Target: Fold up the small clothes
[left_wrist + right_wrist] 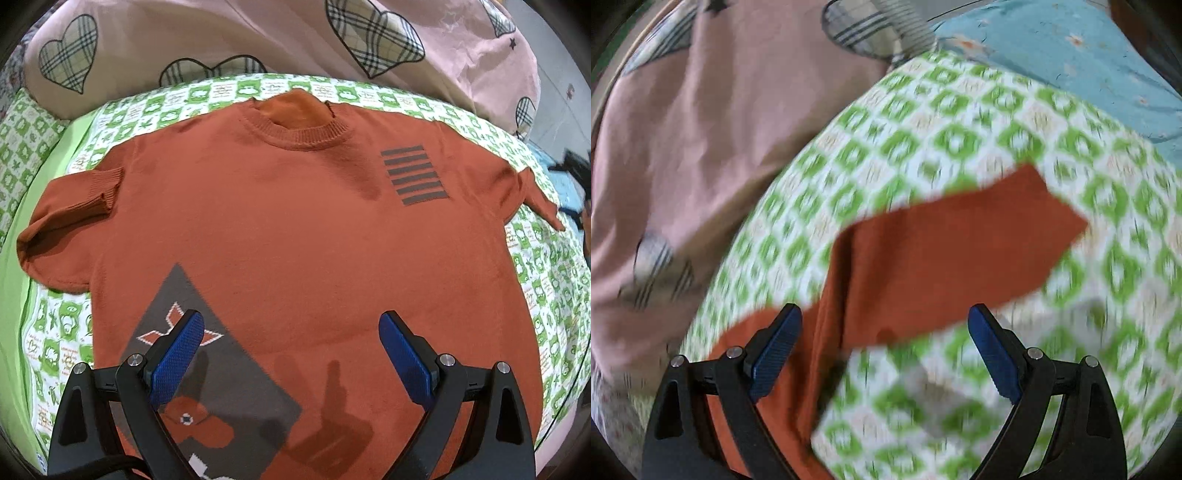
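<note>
Pink heart quilt [258, 33] behind sweater [280, 221], green sheet [546, 280]

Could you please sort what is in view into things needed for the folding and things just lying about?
For the job:
rust-orange knitted sweater
left claw, open
right claw, open

Lying about:
green-and-white patterned sheet
pink heart-print quilt
light blue cloth

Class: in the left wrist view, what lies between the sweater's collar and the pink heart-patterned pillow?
A bare strip of green-and-white sheet separates the collar from the pillow, in the left wrist view.
</note>
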Motion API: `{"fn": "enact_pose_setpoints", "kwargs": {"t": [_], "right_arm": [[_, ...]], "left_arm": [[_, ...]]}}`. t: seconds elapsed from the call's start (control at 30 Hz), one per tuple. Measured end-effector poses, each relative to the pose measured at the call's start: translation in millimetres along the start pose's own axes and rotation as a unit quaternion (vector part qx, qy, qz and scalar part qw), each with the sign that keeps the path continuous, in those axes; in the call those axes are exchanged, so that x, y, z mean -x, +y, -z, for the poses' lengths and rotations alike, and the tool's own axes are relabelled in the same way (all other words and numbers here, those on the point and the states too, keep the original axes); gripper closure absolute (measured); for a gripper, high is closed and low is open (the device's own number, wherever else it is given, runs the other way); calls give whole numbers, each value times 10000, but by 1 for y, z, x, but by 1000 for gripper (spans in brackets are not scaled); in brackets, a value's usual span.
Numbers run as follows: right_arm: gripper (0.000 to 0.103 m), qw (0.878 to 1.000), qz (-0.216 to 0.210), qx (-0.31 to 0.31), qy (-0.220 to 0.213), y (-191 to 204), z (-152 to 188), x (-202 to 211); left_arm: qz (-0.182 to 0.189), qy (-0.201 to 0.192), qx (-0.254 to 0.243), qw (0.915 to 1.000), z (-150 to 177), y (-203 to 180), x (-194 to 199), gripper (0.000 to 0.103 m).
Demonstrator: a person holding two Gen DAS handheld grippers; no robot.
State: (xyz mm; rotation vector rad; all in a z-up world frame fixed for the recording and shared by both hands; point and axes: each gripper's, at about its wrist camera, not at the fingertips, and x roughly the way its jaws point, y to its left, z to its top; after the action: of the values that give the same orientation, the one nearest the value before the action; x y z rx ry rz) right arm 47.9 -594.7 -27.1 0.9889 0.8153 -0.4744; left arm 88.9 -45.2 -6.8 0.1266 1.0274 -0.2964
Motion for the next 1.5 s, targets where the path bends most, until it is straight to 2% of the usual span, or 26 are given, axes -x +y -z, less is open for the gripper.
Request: {"fn": "enact_pose_setpoints", "kwargs": {"t": [0.07, 0.17, 0.23, 0.4, 0.5, 0.53, 0.57, 0.6, 0.67, 0.73, 0.83, 0.93, 1.03, 1.13, 1.23, 1.33, 1.5], "right_arm": [[11, 9999, 97, -110, -29, -3, -24, -9], [11, 9987, 222, -428, 174, -5, -44, -29], [11, 9963, 474, -652, 302, -10, -51, -39], [10, 9852, 793, -1298, 786, -30, -64, -71], [13, 9826, 917, -1437, 737, -36, -70, -72], [28, 9834, 1014, -1332, 697, -34, -70, -71], [49, 9840, 1208, -1131, 665, -30, -70, -70], [57, 9850, 1292, -972, 602, -27, -69, -68], [96, 9895, 1173, -692, 483, -22, -67, -62], [96, 9931, 1071, -483, 47, -18, -61, -49], [96, 9977, 518, 155, -399, 4, -43, -19], [96, 9925, -430, 974, -607, 46, -11, 5], [96, 9739, -1259, 1818, -516, 101, 38, 16], [96, 9501, -1962, 2415, -200, 151, 94, 8], [96, 9261, -2390, 2913, 196, 200, 152, -2], [96, 9055, -2770, 3167, 562, 233, 197, -14], [96, 8631, -3288, 3692, 1030, 287, 271, -30]], "left_arm": [[32, 77, -25, 10000, -1, -3, -4, 7], [61, 185, -9, 9998, -1, -4, -10, 7], [80, 236, 41, 9997, -1, -3, -14, 7], [171, 373, 186, 9990, -2, 1, -21, 7], [217, 380, 198, 9988, -1, 1, -23, 7], [235, 397, 204, 9987, -1, 2, -23, 7], [251, 406, 213, 9986, 0, 2, -23, 7], [273, 421, 234, 9985, 1, 2, -24, 7], [320, 420, 282, 9982, 2, 5, -23, 7], [334, 412, 304, 9981, 3, 7, -22, 7], [351, 380, 363, 9980, 4, 12, -20, 7], [373, 334, 477, 9976, 5, 18, -16, 7], [355, 244, 545, 9976, 5, 23, -10, 7], [288, 124, 552, 9980, 8, 31, -1, 7], [256, 54, 716, 9971, 12, 47, 6, 7], [232, 44, 1007, 9946, 19, 71, 11, 7], [333, 34, 1648, 9858, 26, 114, 15, 7]]}}
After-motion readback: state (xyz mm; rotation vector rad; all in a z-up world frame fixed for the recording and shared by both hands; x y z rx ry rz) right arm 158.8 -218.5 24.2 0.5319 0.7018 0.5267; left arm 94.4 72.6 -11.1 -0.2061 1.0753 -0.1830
